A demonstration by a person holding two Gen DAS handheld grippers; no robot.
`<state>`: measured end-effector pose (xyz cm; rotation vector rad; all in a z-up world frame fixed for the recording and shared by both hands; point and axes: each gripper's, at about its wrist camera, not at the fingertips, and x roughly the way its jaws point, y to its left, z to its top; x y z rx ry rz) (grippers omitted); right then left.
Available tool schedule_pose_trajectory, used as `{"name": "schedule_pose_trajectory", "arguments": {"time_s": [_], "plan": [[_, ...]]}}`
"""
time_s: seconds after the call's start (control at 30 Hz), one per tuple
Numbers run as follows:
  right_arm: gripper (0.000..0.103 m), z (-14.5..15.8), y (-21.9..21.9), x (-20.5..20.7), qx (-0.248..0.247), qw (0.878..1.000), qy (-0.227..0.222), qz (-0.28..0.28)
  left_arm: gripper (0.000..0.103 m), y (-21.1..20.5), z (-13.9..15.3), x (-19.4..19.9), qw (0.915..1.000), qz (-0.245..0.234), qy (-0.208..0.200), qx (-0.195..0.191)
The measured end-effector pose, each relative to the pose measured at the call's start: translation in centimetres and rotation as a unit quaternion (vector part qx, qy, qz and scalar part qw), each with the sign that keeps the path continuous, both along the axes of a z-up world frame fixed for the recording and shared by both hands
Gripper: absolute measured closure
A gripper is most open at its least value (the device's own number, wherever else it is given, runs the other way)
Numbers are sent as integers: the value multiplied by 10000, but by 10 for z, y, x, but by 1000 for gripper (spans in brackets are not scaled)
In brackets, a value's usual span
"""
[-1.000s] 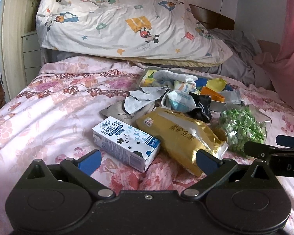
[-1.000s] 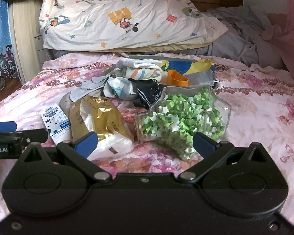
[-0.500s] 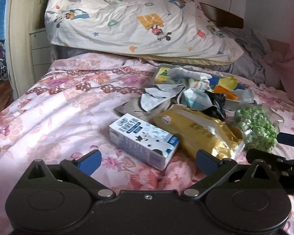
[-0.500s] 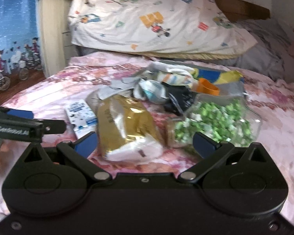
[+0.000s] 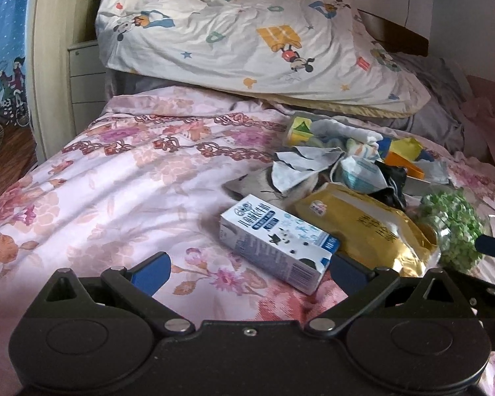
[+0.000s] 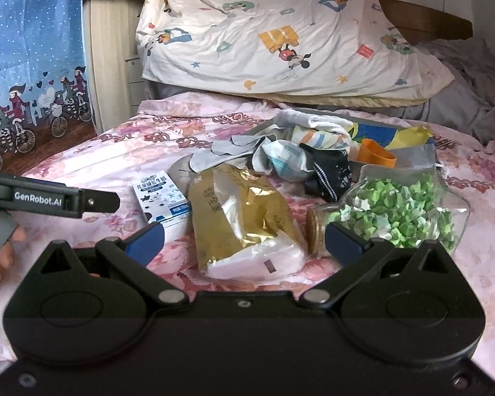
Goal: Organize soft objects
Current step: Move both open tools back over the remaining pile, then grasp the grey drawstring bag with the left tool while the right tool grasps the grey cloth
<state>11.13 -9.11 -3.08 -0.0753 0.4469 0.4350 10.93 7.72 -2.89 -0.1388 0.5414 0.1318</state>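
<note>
Socks (image 6: 280,161) spill beside star-filled glass jar (image 6: 458,204).

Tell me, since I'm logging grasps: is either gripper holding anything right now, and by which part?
Nothing is held. The left gripper and the right gripper are both open and empty above the bedspread.

Glossy gold foil pouch (image 6: 244,217); clear glass jar (image 6: 409,211); matt cotton bedsheet (image 5: 115,178).
</note>
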Motion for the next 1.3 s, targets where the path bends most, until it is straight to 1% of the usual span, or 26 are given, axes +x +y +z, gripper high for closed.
{"name": "schedule_pose_trajectory", "arguments": {"time_s": [0.17, 0.33, 0.43, 0.53, 0.6, 0.73, 0.9, 1.1, 1.3], "plan": [[1, -3, 2, 1, 13, 10000, 29, 58, 1, 10, 0, 3, 10000, 55, -48, -47], [1, 4, 2, 9, 111, 9998, -34, 153, 1, 25, 3, 10, 9999, 88, -112, -76], [1, 12, 6, 20, 0, 9992, -240, 331, 1, 34, 8, 18, 9999, 42, -126, -20], [1, 19, 10, 35, -11, 9983, -382, 431, 1, 43, 19, 30, 9998, -84, -169, -23], [1, 22, 15, 49, -74, 9980, -414, 472, 1, 50, 26, 42, 9996, -203, -146, -111], [1, 26, 29, 79, -454, 9948, -504, 754, 1, 64, 34, 66, 9992, -260, -32, -301], [1, 32, 42, 121, -696, 9915, -573, 941, 1, 73, 34, 100, 9989, -329, 177, -269], [1, 28, 45, 162, -907, 9907, -299, 972, 1, 69, 26, 143, 9970, -651, 262, -324], [1, 19, 47, 184, -1228, 9853, -82, 1186, 1, 59, 3, 170, 9931, -1014, 398, -430]]}}
